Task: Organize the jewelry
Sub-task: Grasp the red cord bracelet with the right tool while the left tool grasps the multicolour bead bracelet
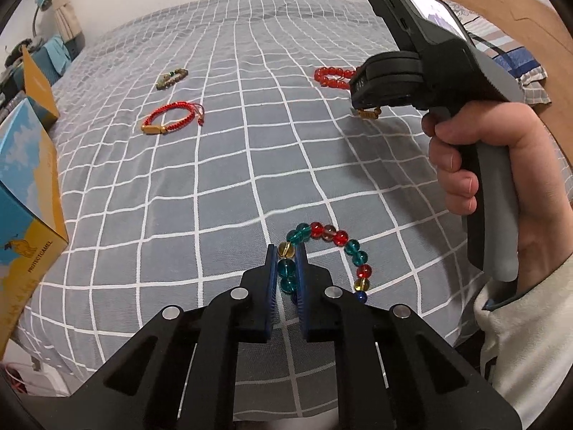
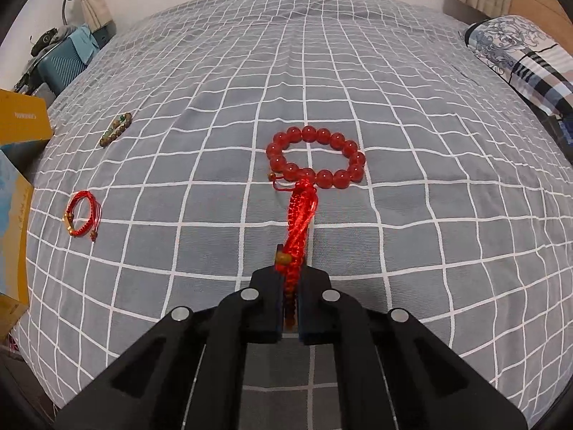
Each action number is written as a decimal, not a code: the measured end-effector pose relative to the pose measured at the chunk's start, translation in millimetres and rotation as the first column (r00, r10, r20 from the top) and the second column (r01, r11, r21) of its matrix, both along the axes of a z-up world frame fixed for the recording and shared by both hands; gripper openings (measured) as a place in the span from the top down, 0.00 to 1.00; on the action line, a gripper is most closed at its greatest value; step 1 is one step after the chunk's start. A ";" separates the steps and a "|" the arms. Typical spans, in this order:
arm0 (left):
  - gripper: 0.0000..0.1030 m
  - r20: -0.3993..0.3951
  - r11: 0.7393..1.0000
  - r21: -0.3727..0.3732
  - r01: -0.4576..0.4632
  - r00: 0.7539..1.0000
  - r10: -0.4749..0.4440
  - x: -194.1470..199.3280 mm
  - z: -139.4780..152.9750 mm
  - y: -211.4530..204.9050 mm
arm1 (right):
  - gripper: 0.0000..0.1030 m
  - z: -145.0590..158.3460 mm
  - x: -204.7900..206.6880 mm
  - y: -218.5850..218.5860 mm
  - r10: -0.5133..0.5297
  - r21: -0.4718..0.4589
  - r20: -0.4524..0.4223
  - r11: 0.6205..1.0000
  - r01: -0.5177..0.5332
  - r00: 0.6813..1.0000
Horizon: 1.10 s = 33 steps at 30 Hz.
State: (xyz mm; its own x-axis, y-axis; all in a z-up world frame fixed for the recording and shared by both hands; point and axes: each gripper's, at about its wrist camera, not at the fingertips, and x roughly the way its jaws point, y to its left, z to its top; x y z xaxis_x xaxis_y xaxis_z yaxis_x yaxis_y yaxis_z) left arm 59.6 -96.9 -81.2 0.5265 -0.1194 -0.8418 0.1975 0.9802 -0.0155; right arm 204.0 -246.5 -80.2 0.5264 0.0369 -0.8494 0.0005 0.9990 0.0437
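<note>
My left gripper (image 1: 287, 261) is shut on the near-left beads of a multicolour glass bead bracelet (image 1: 335, 238) that lies on the grey checked bedspread (image 1: 222, 186). My right gripper (image 2: 290, 268) is shut on the red tassel (image 2: 300, 211) of a red bead bracelet (image 2: 317, 156), whose ring lies on the bed ahead; the bracelet also shows in the left wrist view (image 1: 331, 76), partly hidden by the right gripper body (image 1: 390, 79). A red cord bracelet (image 1: 172, 122) with a gold bar and a brown-green bead bracelet (image 1: 172, 77) lie at the left.
A blue and yellow cardboard box (image 1: 25, 193) stands at the bed's left edge, with a second yellow box (image 1: 37, 82) behind it. A patterned pillow (image 2: 523, 61) lies at the right by the wooden headboard (image 1: 508, 7). The red cord bracelet (image 2: 81, 215) and brown bracelet (image 2: 115, 129) are left of the right gripper.
</note>
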 end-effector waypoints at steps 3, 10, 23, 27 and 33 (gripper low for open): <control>0.91 0.012 1.000 -0.001 -0.005 1.000 0.005 -0.6 6.1 2.2 | 0.96 4.7 -1.8 -1.1 -0.002 0.005 0.015 1.000 0.002 1.000; 0.91 0.036 1.000 -0.006 -0.020 0.999 0.020 0.8 18.1 9.9 | 0.96 14.7 -5.3 -2.8 -0.008 0.014 0.045 1.000 0.007 0.999; 0.91 0.100 0.998 -0.016 -0.061 0.993 0.062 6.6 47.1 32.6 | 0.96 22.4 -12.8 -3.6 -0.023 -0.007 0.087 1.000 0.024 0.996; 0.91 0.118 0.996 -0.013 -0.088 0.989 0.088 11.2 54.3 43.8 | 0.96 20.9 -13.3 0.2 -0.025 -0.021 0.089 0.999 0.027 0.996; 0.91 0.118 0.994 -0.028 -0.110 0.987 0.112 20.2 60.9 61.5 | 0.96 27.7 -16.9 8.5 -0.033 -0.041 0.110 0.998 0.038 0.993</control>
State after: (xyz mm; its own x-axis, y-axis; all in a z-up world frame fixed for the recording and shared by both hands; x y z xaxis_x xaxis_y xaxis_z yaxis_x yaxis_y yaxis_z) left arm 79.8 -35.4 -20.3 0.6342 -0.0719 -0.7698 0.0891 0.9958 -0.0196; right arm 187.1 -238.0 -52.5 0.6162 -0.0188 -0.7873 0.0336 0.9994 0.0024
